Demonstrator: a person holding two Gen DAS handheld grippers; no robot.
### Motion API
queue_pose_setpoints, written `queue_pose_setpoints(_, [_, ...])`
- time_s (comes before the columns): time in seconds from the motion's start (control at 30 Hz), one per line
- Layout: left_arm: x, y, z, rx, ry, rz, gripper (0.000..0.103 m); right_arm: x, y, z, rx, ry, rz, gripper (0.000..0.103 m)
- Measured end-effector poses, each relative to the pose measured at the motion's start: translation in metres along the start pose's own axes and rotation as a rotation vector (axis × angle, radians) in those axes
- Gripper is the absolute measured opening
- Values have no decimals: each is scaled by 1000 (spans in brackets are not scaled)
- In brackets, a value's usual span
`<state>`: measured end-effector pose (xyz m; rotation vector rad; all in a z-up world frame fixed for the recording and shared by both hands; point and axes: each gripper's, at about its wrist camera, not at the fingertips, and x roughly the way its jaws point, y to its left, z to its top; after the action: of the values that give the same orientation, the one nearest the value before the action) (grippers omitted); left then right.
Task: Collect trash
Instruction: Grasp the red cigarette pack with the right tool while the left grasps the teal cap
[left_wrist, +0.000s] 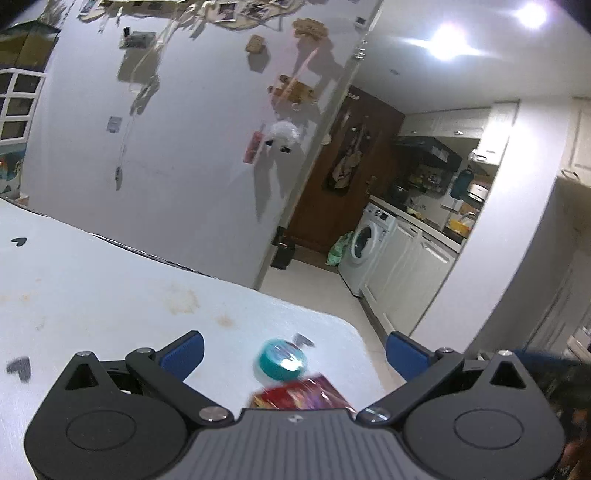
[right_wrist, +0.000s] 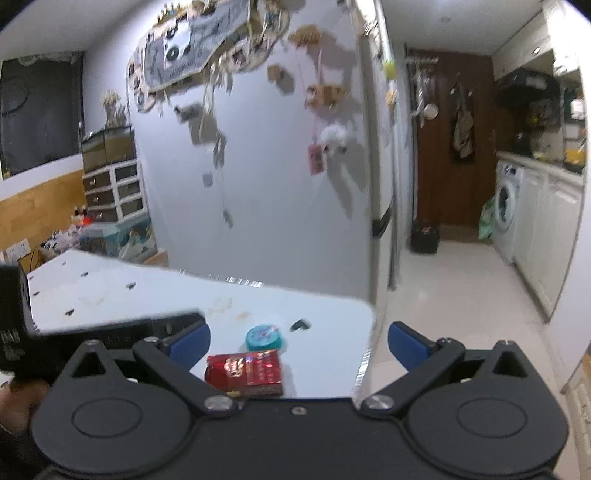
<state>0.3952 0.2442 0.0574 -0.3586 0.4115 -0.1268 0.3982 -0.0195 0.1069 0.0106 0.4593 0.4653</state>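
Plainly the approach step: both the left gripper and right gripper hang spread wide and empty over the white table. At six o'clock of the teal lid lies the red packet; next, I judge, descend and pinch it

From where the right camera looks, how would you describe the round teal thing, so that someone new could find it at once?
Look at the white table in front of the decorated wall, near its rounded corner on the kitchen side. There a red packet lies flat, and just behind it sits the small teal tub. It is the only round thing there, with a shiny lid, while the packet is rectangular.
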Motion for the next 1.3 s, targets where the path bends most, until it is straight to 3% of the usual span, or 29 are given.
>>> queue_pose_setpoints(0.27, [45,9,24,130,83,-53,103,77,34,-26,-40,110,75,103])
queue_pose_setpoints(0.6, [105,3,19,294,207,-92,100,127,56,-35,-113,183,60,103])
queue_pose_setpoints(0.73, [123,5,16,318,255,-85,88,137,58,-43,-147,230,35,100])
queue_pose_setpoints(0.77, [127,4,14,325,264,-84,87,138,58,-45,-153,235,28,91])
queue_pose_setpoints(0.8, [130,3,12,333,268,-84,87,138,57,-47,-151,240,28,88])
queue_pose_setpoints(0.9, [138,-2,6,361,284,-80,83,131,53,-51,-146,232,26,87])
queue_pose_setpoints(1.1, [149,-6,-4,418,293,-3,64,108,49,-62,-177,225,29,87])
queue_pose_setpoints(1.17, [148,-8,-6,432,285,7,51,101,46,-65,-161,221,31,87])
queue_pose_setpoints(1.3, [140,-11,-9,429,276,12,49,93,45,-68,-154,222,24,86])
